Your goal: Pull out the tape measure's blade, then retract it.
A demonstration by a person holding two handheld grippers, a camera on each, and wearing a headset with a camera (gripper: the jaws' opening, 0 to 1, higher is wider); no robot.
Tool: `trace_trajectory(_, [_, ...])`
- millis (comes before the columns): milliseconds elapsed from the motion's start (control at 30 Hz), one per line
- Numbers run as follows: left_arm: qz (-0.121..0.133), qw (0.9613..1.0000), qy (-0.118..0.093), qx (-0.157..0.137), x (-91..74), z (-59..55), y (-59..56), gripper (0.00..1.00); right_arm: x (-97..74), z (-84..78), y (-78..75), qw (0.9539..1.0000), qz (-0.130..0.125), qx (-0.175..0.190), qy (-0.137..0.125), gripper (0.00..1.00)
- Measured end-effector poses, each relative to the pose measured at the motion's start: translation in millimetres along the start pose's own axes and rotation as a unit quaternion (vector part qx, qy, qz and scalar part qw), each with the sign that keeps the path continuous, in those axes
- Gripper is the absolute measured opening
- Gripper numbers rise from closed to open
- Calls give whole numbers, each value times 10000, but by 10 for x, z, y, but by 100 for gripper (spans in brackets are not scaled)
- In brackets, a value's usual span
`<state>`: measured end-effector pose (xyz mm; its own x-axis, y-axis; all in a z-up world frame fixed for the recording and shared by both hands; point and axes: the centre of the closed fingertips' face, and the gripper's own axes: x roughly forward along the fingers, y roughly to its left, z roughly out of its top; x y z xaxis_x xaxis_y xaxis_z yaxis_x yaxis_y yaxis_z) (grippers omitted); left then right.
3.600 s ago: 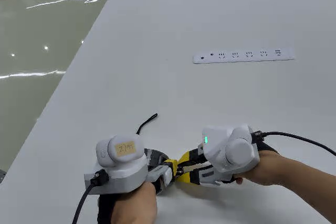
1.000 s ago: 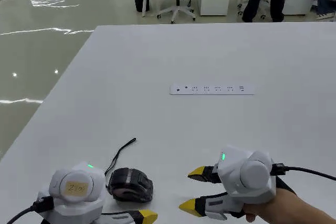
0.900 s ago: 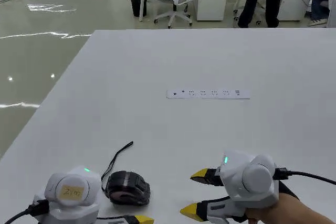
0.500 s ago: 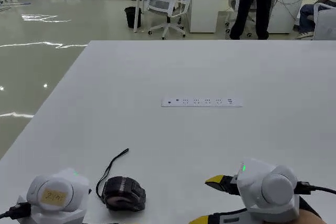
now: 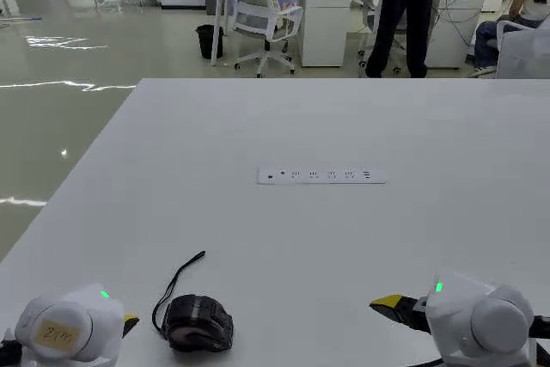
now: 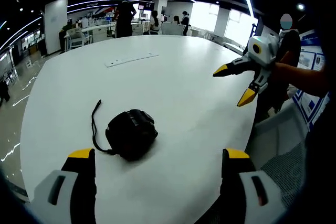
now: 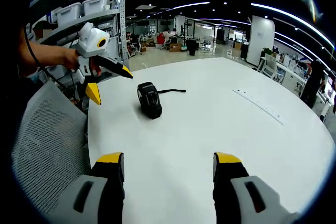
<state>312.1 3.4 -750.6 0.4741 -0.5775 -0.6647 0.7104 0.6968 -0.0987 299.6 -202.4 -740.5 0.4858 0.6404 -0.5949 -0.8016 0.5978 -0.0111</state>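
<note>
A black tape measure [image 5: 198, 322] with a thin black wrist strap [image 5: 176, 277] lies on the white table [image 5: 301, 238], its blade not showing. In the left gripper view the tape measure [image 6: 131, 133] sits just ahead of my left gripper [image 6: 157, 156], which is open and empty. The right gripper view has the tape measure [image 7: 149, 99] well ahead of my open right gripper [image 7: 168, 160]. In the head view the left gripper's body [image 5: 69, 330] is at the bottom left and a yellow fingertip [image 5: 388, 304] of the right gripper at the bottom right.
A white power strip [image 5: 321, 176] lies across the middle of the table. Beyond the table's far edge stand an office chair [image 5: 258, 21], desks and a standing person [image 5: 404, 6]. The table's left edge runs diagonally near the left gripper.
Both grippers have let go of the tape measure and drawn apart and back toward me. The tape measure lies free on the table. The head camera has tilted up.
</note>
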Motion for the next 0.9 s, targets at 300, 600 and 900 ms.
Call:
trace_trajectory(300, [14,9998,-144,125,-123,78,-8,99,-224,-112,-48,9997,-213,141,-34,78])
trace_trajectory(600, [-62,9994,-205,254,-180,80,-42,99,-365,-146,-8,9993,-231,271,-99,87])
trace_trajectory(900, [-102,9991,-316,246,-237,107,-61,99,-430,-181,42,9990,-273,322,-164,93])
